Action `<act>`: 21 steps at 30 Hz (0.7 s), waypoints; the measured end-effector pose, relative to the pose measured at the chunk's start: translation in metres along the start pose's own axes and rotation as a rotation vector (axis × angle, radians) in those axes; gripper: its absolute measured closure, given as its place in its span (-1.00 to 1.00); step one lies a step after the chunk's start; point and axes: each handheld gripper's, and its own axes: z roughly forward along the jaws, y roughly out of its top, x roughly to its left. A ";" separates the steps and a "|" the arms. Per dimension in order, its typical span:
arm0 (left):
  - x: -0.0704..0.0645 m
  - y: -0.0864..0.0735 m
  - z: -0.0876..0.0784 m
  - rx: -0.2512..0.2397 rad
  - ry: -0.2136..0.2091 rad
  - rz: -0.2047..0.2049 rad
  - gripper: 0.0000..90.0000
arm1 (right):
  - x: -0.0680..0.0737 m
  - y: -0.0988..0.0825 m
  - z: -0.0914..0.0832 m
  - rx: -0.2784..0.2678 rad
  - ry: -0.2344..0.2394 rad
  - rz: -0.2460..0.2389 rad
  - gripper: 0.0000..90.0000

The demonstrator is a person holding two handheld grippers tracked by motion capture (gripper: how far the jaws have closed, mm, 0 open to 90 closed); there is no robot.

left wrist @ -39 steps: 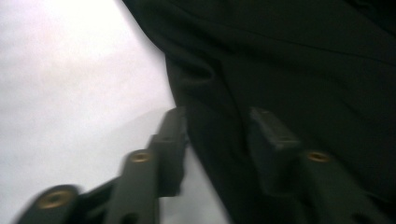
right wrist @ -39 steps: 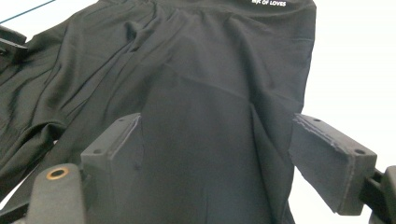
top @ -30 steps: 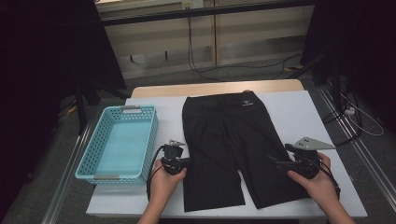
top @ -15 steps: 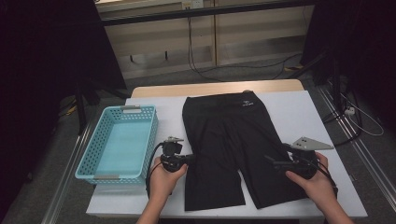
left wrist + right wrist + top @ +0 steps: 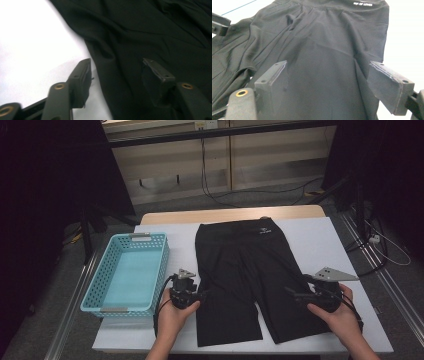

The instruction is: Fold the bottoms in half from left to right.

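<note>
Black shorts (image 5: 250, 270) lie flat on the white table (image 5: 325, 245), waistband at the far side. My left gripper (image 5: 202, 295) sits at the outer edge of the shorts' left leg and points right. Its jaws have just been opening; in the left gripper view (image 5: 116, 62) the edge of the shorts (image 5: 150, 32) lies between them, and the pads do not press on it. My right gripper (image 5: 292, 293) points left over the right leg. Seen in the right gripper view (image 5: 328, 64), it stands open above the fabric (image 5: 324, 45).
A light blue plastic basket (image 5: 95, 285) with nothing in it stands at the table's left side, close to my left hand. Bare white table lies to the right of the shorts. Beyond the table are a dark floor with cables and a low wall.
My left gripper has crept slightly toward the front edge beside the left leg. The right hand and the shorts have not moved.
</note>
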 end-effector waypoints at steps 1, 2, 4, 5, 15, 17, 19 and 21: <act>-0.002 -0.002 -0.001 -0.005 0.015 0.013 -0.11 | 0.000 0.000 0.000 -0.001 0.001 0.003 -0.61; -0.003 -0.003 -0.001 0.008 0.031 0.040 -0.10 | 0.000 0.001 0.000 -0.003 0.000 0.003 -0.61; -0.006 -0.007 0.002 0.009 0.038 0.054 -0.09 | 0.002 0.002 0.000 -0.003 0.002 0.001 -0.61; -0.008 -0.009 0.005 0.013 0.037 0.049 -0.06 | 0.002 0.002 0.000 -0.004 0.003 0.000 -0.61; -0.019 -0.005 0.009 0.042 0.056 0.038 0.39 | 0.005 0.002 0.003 -0.002 0.013 -0.002 -0.61; -0.018 -0.004 0.009 0.053 0.019 0.004 0.61 | 0.006 0.003 0.004 -0.006 0.016 0.001 -0.62; -0.018 -0.003 0.011 0.058 -0.050 -0.052 0.96 | 0.007 0.005 0.005 -0.008 0.021 0.002 -0.62; -0.022 0.000 0.012 0.053 -0.054 -0.030 0.96 | 0.008 0.007 0.007 -0.010 0.021 0.004 -0.64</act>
